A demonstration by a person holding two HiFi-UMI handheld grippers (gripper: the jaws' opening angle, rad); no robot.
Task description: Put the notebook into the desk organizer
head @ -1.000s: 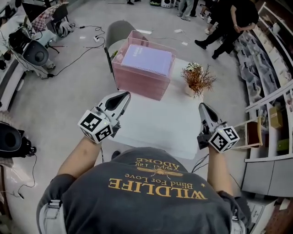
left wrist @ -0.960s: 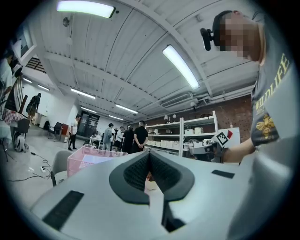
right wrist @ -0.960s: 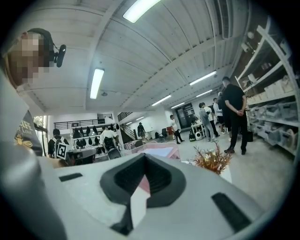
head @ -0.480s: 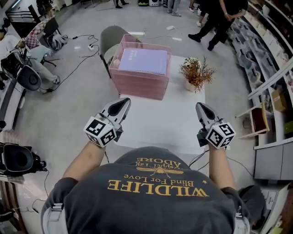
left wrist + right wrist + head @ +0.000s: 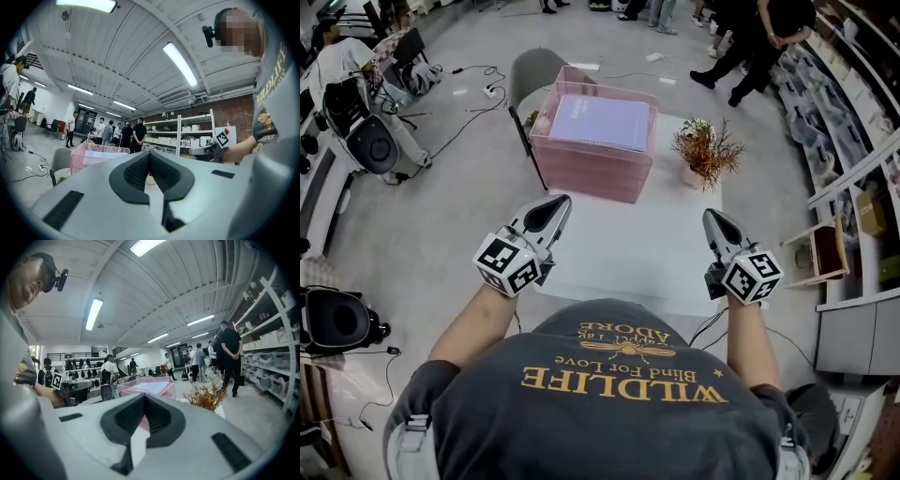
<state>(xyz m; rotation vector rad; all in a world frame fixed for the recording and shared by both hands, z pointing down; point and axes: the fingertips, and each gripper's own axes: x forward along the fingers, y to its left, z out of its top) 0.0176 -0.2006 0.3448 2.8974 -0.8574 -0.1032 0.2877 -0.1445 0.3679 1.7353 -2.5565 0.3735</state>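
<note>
- A white bench (image 5: 628, 258) is seen from above, with a person standing at its near edge.
- A pink mesh desk organizer (image 5: 586, 173) is set at the far left end of the bench.
- A lilac notebook (image 5: 602, 122) is laid flat in the organizer's top tray, inside the pink rim as far as can be made out. The task is therefore judged to be done, with nothing left to place.
- The left gripper (image 5: 555, 204) is held at the bench's near left edge, well apart from the organizer. Its jaws are closed together, and nothing is held between them.
- The right gripper (image 5: 713, 218) is held over the bench's near right edge. Its jaws are pressed together too, with nothing gripped.
- A small dried plant in a pot (image 5: 705, 150) is stood just right of the organizer – it is not touched.
</note>
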